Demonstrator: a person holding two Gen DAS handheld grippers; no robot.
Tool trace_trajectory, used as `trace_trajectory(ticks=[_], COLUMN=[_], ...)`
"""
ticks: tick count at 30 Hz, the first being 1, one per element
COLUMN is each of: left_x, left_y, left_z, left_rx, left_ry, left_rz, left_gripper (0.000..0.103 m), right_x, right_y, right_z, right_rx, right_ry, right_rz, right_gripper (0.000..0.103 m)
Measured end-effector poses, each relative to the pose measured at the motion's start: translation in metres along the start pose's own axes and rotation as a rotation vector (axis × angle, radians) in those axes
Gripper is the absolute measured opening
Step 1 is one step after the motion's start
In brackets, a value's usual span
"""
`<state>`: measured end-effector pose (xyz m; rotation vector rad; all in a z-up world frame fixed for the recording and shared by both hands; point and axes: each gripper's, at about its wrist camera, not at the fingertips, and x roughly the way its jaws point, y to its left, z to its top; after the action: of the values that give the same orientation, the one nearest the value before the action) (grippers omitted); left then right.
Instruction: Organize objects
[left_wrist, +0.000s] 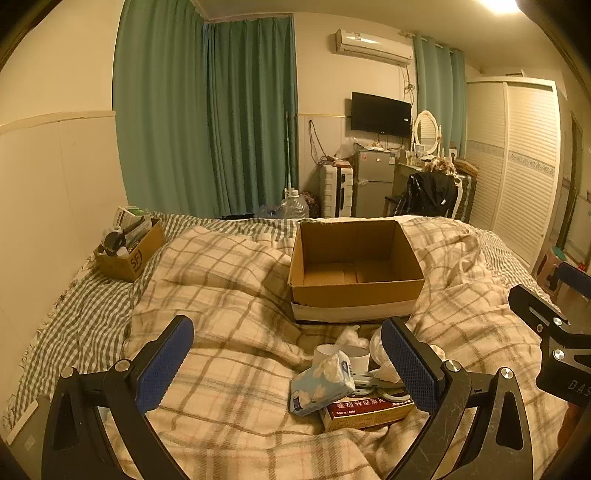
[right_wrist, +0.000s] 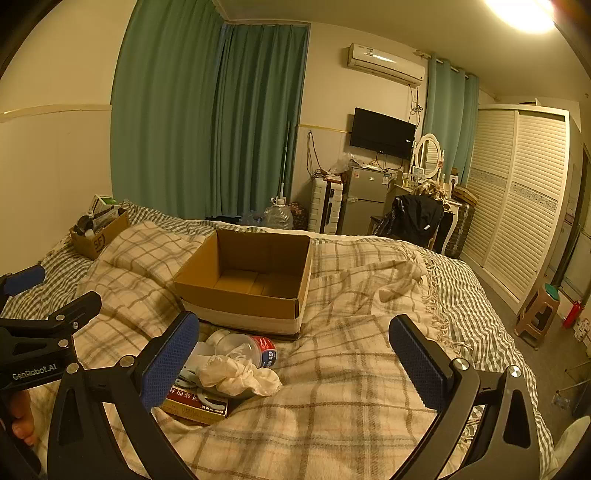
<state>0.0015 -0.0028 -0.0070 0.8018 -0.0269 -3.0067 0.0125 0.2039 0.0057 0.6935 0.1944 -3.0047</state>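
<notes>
An empty open cardboard box (left_wrist: 354, 291) (right_wrist: 243, 295) sits on the plaid blanket in the middle of the bed. In front of it lies a small pile: a tissue pack (left_wrist: 321, 382), a red and gold flat box (left_wrist: 369, 411) (right_wrist: 195, 406), a white cup (left_wrist: 354, 356), a plastic bottle with a red label (right_wrist: 247, 349) and crumpled white cloth (right_wrist: 240, 374). My left gripper (left_wrist: 288, 365) is open and empty, just left of and above the pile. My right gripper (right_wrist: 295, 363) is open and empty, just right of the pile.
A smaller cardboard box (left_wrist: 127, 251) (right_wrist: 98, 234) full of items stands at the bed's far left by the wall. The bed's right edge drops to the floor with a stool (right_wrist: 537, 314). A fridge, chair and wardrobe stand beyond the bed.
</notes>
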Motion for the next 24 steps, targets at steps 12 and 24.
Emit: trace_trajectory(ticks=[12,24], left_x=[-0.0005,-0.0013], left_y=[-0.0013,0.0003], left_z=[-0.0021,-0.0044], left_rx=[0.002,0.003], left_ry=[0.003,0.005], left_rz=[-0.006,-0.013], left_gripper=[0.103,0.103], right_x=[-0.0011,-0.0059], right_y=[0.0008,0.0031], right_z=[-0.0020,-0.0021], right_rx=[0.000,-0.006], right_ry=[0.001,-0.007], right_rz=[0.001,0.009], right_gripper=[0.103,0.103])
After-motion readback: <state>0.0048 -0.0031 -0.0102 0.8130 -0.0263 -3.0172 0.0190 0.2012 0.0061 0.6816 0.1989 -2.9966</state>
